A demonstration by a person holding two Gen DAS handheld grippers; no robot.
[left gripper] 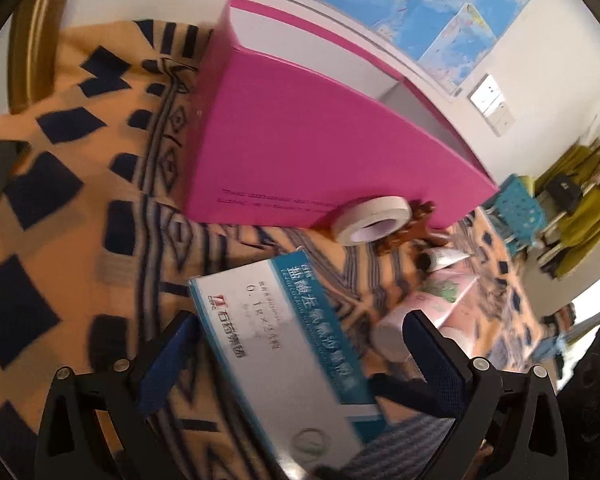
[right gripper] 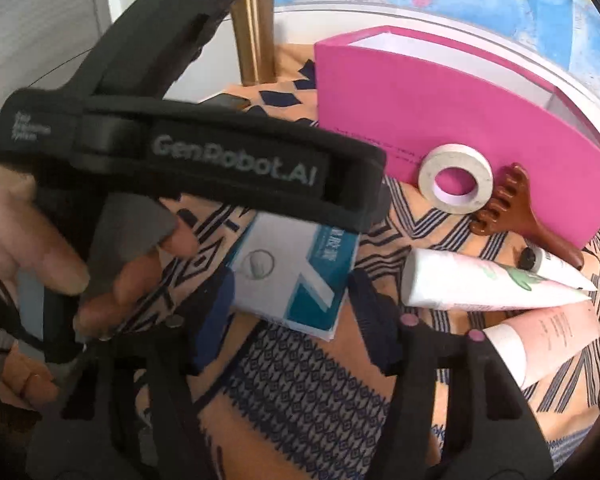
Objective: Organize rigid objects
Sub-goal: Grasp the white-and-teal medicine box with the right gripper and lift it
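Our left gripper had its jaws wide around the medicine box, which lay on the patterned cloth just before the pink box. We judged it best to square the pads to its long sides before closing. The right gripper hung open above.

medicine box lies between the parted fingers of the right gripper.
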